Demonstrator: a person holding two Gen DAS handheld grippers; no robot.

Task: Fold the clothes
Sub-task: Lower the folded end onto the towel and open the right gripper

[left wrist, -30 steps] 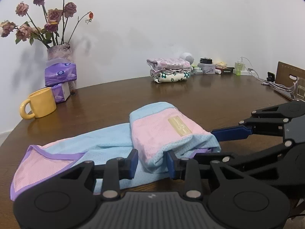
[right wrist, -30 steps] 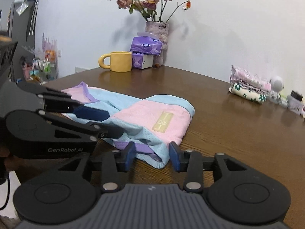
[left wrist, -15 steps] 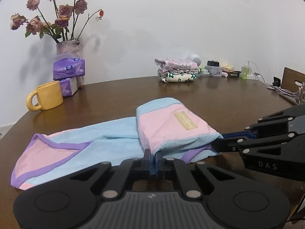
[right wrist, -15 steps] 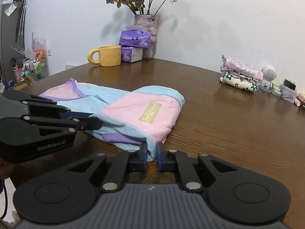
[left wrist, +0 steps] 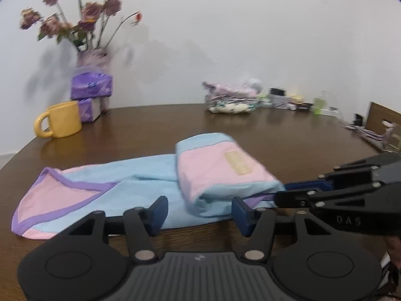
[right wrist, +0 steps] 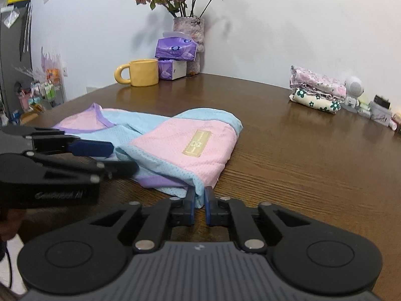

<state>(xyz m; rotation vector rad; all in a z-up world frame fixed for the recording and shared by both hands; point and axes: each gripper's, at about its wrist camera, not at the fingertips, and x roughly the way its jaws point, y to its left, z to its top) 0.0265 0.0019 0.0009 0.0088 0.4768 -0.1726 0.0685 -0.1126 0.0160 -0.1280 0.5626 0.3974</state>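
A pink and light-blue garment (left wrist: 220, 170) with purple trim lies on the brown table (right wrist: 300, 163), its right part folded over with a tan label on top. My left gripper (left wrist: 200, 213) sits at the near edge of the fold. Its jaws are opening wide, and the fabric lies just ahead of them, untouched by the pads. My right gripper (right wrist: 200, 202) is at the garment's (right wrist: 180, 138) near corner. Its jaws are opening slightly, and the light-blue corner is still pinched in the narrow gap. Each gripper shows in the other's view: right gripper (left wrist: 282, 193), left gripper (right wrist: 120, 158).
A yellow mug (left wrist: 62, 123), purple tissue packs (left wrist: 91, 90) and a vase of dried flowers (right wrist: 188, 30) stand at the back left. A pile of folded clothes (right wrist: 318, 90) and small items line the back right by the wall.
A second ago both grippers stood open at the garment's edge. Half a second ago both were shut on it. Now the left jaws have spread wide and the right ones have parted a little.
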